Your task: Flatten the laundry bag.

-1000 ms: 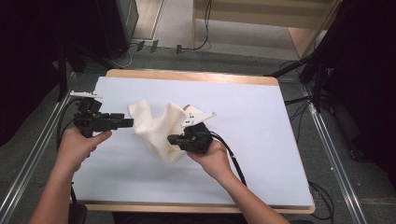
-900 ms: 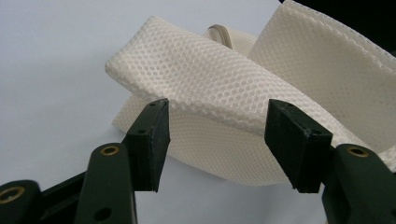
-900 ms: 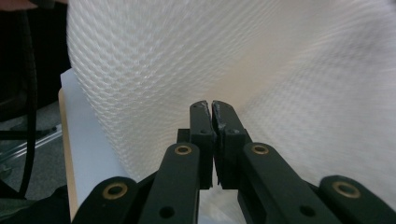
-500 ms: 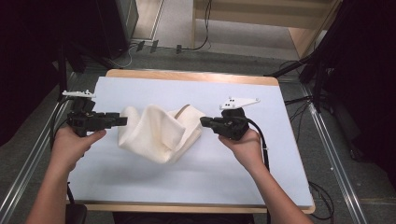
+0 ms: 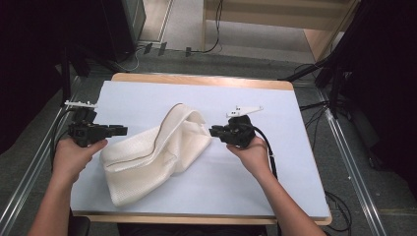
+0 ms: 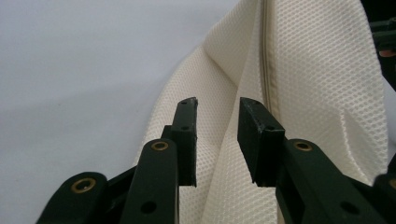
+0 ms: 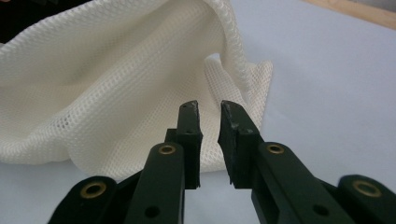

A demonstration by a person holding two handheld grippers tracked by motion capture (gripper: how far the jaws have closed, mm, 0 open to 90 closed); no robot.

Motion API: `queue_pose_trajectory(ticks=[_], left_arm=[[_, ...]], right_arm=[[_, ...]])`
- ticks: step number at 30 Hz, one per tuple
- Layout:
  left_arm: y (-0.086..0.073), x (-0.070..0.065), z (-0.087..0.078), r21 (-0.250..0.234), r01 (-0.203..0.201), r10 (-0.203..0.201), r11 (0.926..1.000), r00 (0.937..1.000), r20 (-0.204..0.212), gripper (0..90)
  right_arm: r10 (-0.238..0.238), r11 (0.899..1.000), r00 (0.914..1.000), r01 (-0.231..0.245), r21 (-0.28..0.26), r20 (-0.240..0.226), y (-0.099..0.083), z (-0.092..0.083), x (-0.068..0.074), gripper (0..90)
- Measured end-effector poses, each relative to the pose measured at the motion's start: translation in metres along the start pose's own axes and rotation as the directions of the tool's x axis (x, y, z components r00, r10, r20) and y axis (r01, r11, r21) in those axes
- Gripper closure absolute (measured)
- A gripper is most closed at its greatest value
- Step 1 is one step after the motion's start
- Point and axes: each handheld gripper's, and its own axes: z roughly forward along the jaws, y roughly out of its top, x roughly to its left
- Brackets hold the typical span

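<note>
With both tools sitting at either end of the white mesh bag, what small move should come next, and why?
Probably finish closing the left tool on the fold of the white mesh bag. Its jaws have just been closing with a ridge of mesh between them, though the pads do not look pressed on it yet. The right tool has just been opening, with nothing pinched and the bag's edge just beyond its tips.

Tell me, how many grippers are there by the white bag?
2. The left gripper is at the mesh bag's left side, and the right gripper is at its right edge. Each is held in one hand.
</note>
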Motion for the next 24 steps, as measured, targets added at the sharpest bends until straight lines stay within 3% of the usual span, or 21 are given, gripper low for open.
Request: queue_pose_trajectory(ticks=[6,9,14,19,24], left_arm=[[-0.006,0.011,0.008,0.015,0.003,-0.003,0.9999,0.9998,-0.022,69.9],[-0.006,0.013,0.011,0.013,-0.009,0.010,0.9999,0.9995,-0.029,69.1],[-0.006,0.026,0.029,0.032,-0.031,0.033,0.9990,0.9976,-0.061,63.8],[-0.010,0.036,0.046,0.064,-0.020,0.022,0.9978,0.9989,-0.042,53.9],[-0.018,0.040,0.059,0.111,-0.018,0.023,0.9937,0.9987,-0.045,52.4]], right_arm=[[-0.008,0.999,0.9999,0.008,0.032,0.010,-0.003,0.017,-0.001,69.9],[-0.025,1.000,0.9996,0.025,0.013,0.015,0.000,0.021,-0.002,66.3],[-0.006,1.000,0.9994,0.005,0.005,0.035,0.008,0.029,-0.011,55.8],[-0.012,1.000,0.9987,0.012,0.004,0.049,0.017,0.036,-0.017,48.4],[-0.032,0.999,0.9979,0.033,-0.004,0.055,0.029,0.046,-0.017,48.8]])
